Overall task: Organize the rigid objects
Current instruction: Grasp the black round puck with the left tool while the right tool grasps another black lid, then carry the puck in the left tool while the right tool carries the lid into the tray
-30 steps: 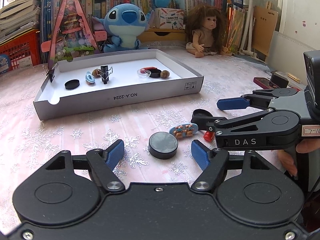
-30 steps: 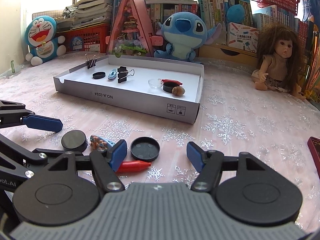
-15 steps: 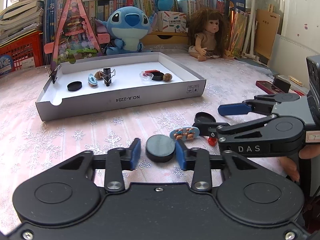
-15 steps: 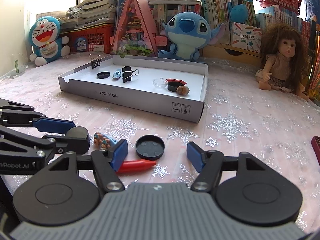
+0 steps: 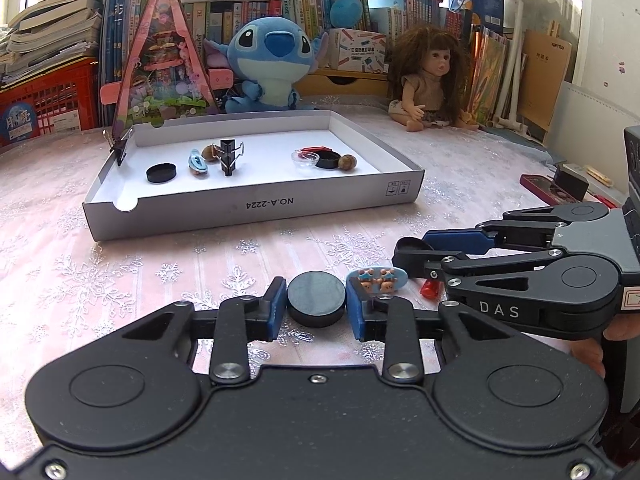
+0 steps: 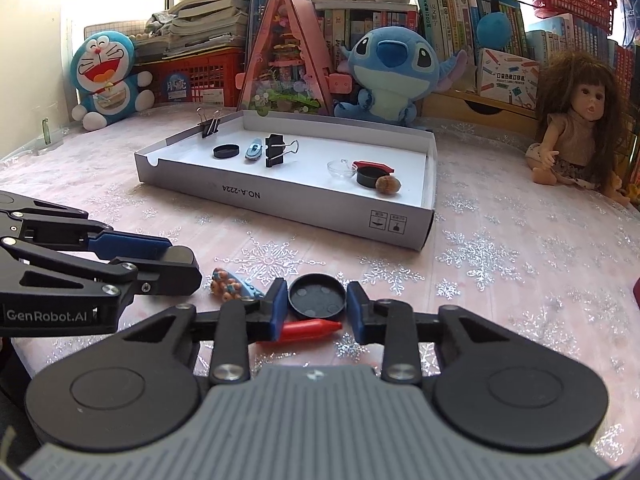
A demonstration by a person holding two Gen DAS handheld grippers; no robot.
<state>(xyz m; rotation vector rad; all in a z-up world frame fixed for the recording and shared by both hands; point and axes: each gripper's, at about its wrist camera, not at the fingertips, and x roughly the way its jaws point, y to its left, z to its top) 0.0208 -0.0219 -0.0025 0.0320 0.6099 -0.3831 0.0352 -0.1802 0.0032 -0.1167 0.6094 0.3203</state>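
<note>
A black disc (image 5: 316,300) lies on the pink snowflake cloth, and my left gripper (image 5: 316,292) is shut on it, its blue pads pressing both sides. In the right wrist view my right gripper (image 6: 317,292) has its jaws closing on a shallow black lid (image 6: 317,300), and the pads touch its rim. A blue clip with little bears (image 5: 376,278) lies between the two grippers. A red crayon-like piece (image 6: 308,328) lies under the right gripper's left finger. The white box tray (image 5: 256,208) stands further back, holding a black lid, a blue clip, a binder clip, nuts and a clear dish.
Behind the tray stand a pink triangular toy house (image 5: 160,72), a blue plush (image 5: 272,68) and a doll (image 5: 428,80), with bookshelves behind them. A red case and a small dark box (image 5: 560,186) lie at the right. A hand (image 5: 588,354) holds the right gripper.
The left jaws closed on the black disc first. The right jaws then closed on the black lid. Neither hand has shifted.
</note>
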